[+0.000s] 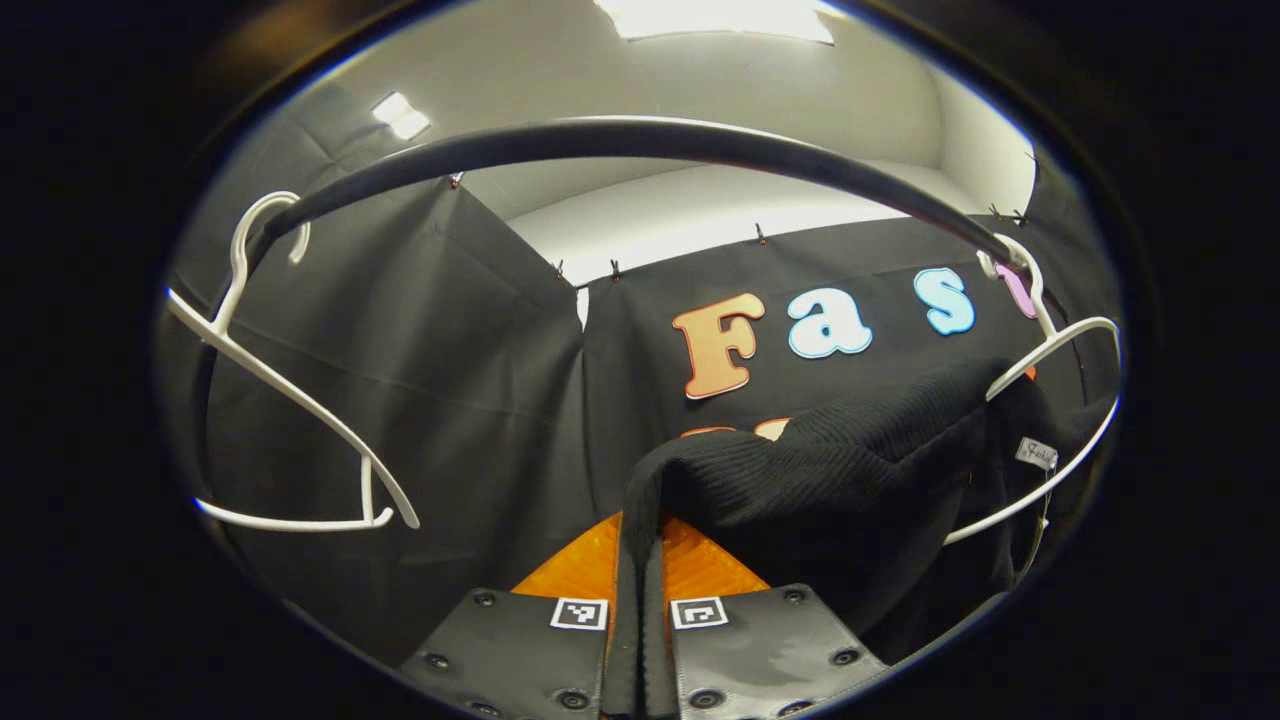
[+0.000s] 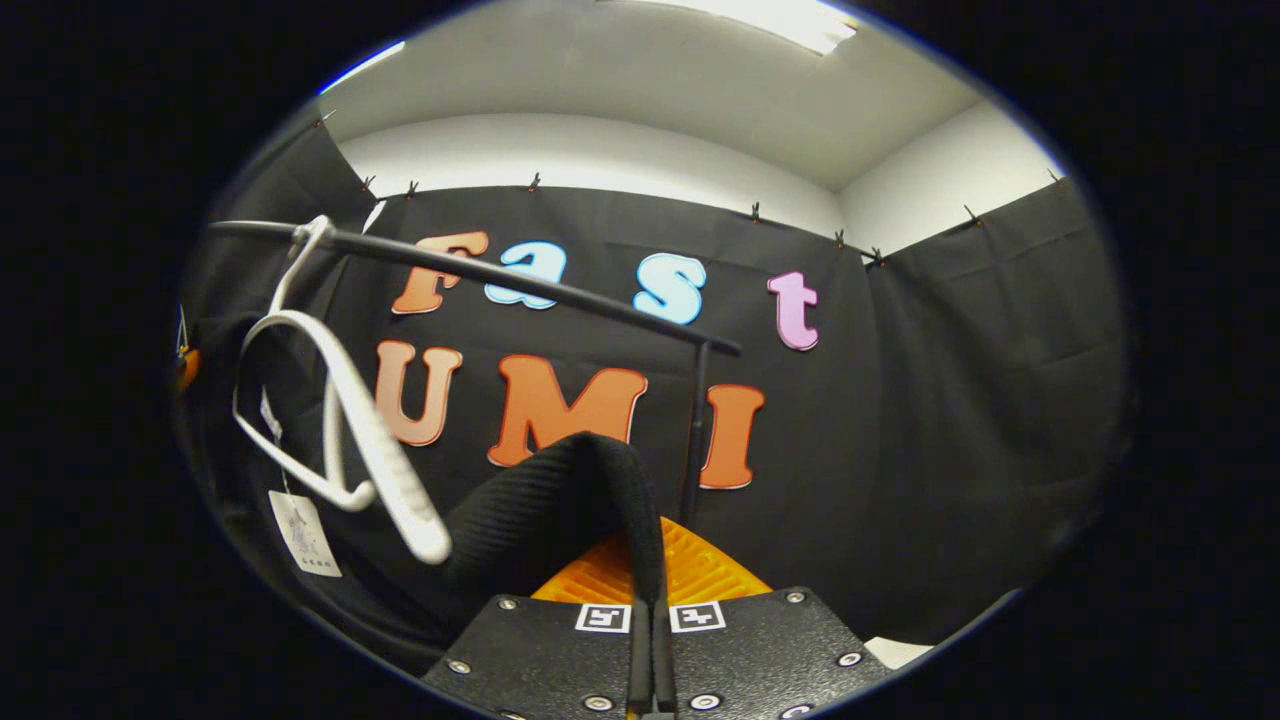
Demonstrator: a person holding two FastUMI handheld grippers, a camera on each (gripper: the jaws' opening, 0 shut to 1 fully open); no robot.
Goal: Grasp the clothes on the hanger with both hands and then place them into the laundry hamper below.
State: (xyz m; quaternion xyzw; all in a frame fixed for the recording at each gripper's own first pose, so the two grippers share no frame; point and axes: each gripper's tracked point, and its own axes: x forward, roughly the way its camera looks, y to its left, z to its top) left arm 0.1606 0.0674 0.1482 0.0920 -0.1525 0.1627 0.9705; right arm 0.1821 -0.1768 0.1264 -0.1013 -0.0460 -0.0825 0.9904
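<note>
A black ribbed knit garment (image 1: pixel 850 480) hangs off a white hanger (image 1: pixel 1050 350) at the right end of the black rail (image 1: pixel 620 140). My left gripper (image 1: pixel 640 560) is shut on a fold of this garment, which rises between its fingers. In the right gripper view the same black garment (image 2: pixel 560 490) bulges up between the fingers of my right gripper (image 2: pixel 650 590), which is shut on it. The white hanger (image 2: pixel 340 420) hangs tilted from the rail (image 2: pixel 500 275) at the left, with a paper tag (image 2: pixel 305 535) dangling below it.
A second, bare white hanger (image 1: pixel 290 400) hangs at the left end of the rail in the left gripper view. A vertical black post (image 2: pixel 695 420) holds up the rail's end. Black cloth walls stand behind and to both sides.
</note>
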